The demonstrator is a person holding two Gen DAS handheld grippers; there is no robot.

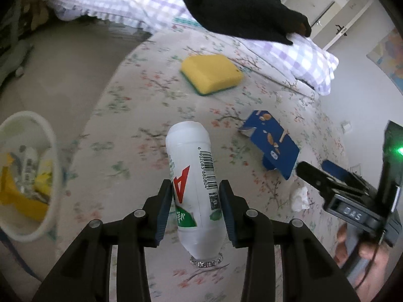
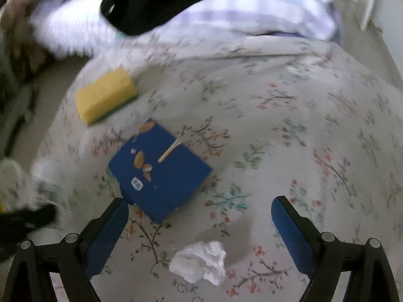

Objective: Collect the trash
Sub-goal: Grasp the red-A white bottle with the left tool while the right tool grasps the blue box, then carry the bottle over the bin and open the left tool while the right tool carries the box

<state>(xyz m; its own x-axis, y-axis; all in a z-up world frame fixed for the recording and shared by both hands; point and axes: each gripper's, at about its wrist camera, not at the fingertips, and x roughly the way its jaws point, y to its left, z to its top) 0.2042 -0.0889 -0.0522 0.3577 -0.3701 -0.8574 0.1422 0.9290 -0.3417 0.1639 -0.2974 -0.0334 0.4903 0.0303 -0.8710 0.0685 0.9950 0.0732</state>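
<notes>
My left gripper (image 1: 195,188) is shut on a white plastic bottle (image 1: 192,173) with a red and green label, held above the floral bedspread (image 1: 156,95). A white bin (image 1: 50,151) with yellow trash inside sits at the left. My right gripper (image 2: 200,206) is open and empty, with a crumpled white tissue (image 2: 200,261) lying between its fingers and a flattened blue snack box (image 2: 158,173) just ahead. In the left wrist view the box (image 1: 273,143), the tissue (image 1: 301,198) and the right gripper (image 1: 314,176) show at the right.
A yellow sponge (image 1: 212,71) (image 2: 105,95) lies on the bed further back. A black garment (image 1: 241,7) lies on a purple checked pillow (image 1: 309,60) at the head of the bed. The floor (image 1: 65,58) is to the left.
</notes>
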